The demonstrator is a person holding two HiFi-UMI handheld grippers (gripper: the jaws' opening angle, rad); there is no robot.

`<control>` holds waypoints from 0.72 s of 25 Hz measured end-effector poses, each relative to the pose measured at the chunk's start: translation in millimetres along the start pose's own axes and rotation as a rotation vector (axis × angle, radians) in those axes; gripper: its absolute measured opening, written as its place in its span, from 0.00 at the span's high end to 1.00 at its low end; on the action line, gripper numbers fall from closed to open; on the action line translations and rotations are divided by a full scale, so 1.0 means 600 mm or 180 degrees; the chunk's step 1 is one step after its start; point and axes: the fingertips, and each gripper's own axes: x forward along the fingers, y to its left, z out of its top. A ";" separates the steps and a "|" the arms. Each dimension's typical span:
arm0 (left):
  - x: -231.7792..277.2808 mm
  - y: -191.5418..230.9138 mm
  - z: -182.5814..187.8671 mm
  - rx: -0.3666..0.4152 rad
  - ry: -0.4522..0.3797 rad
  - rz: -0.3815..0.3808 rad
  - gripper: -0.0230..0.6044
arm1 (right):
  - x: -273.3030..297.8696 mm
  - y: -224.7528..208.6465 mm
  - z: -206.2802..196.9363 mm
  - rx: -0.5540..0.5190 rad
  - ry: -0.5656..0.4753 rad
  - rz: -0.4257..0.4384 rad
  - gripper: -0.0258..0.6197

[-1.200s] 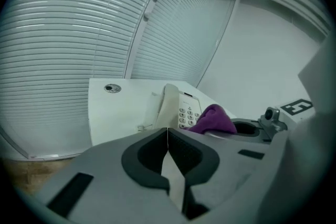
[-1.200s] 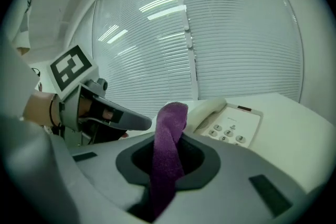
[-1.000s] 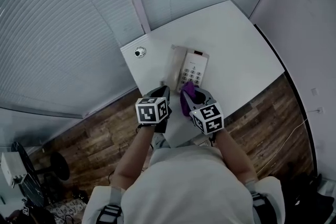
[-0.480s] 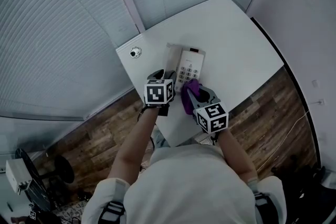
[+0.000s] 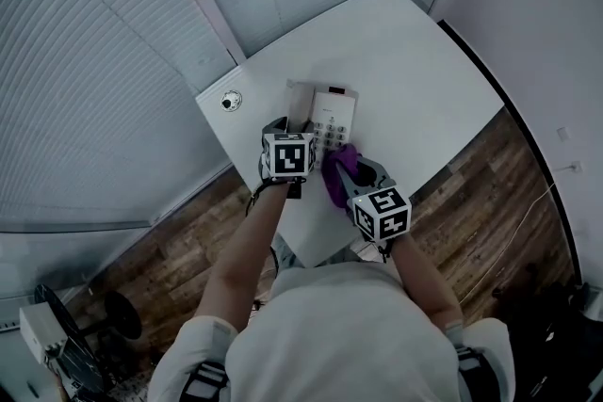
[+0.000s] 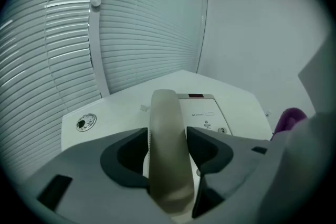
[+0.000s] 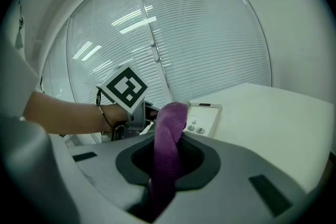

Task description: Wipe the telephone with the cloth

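The left gripper [image 6: 168, 140] clamps the handset [image 6: 165, 110] between its fingers, probably to lift or steady it, while the right gripper [image 7: 169, 161] pinches the cloth [image 7: 171, 122] beside the phone [image 5: 335, 113], ready to wipe.

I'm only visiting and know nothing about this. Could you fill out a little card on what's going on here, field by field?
Setting: white table beside window blinds
Phone: pale telephone lying on the table
Left side: left hand-held gripper closed around the handset
Right side: right hand-held gripper pinching a purple cloth
Cloth position: at the telephone's near end; contact cannot be told
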 end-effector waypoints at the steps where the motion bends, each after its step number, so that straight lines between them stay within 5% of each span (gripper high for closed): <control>1: 0.003 -0.001 0.001 0.0023 0.0021 0.0032 0.58 | 0.000 -0.001 -0.001 0.0012 0.0000 -0.0005 0.87; 9: 0.012 0.001 0.004 0.0009 0.0039 0.0239 0.60 | -0.002 -0.009 -0.006 0.0072 0.0013 -0.0014 0.87; 18: 0.005 0.001 0.008 -0.0119 -0.0032 0.0080 0.60 | -0.003 -0.011 0.000 0.0069 -0.0018 -0.0016 0.87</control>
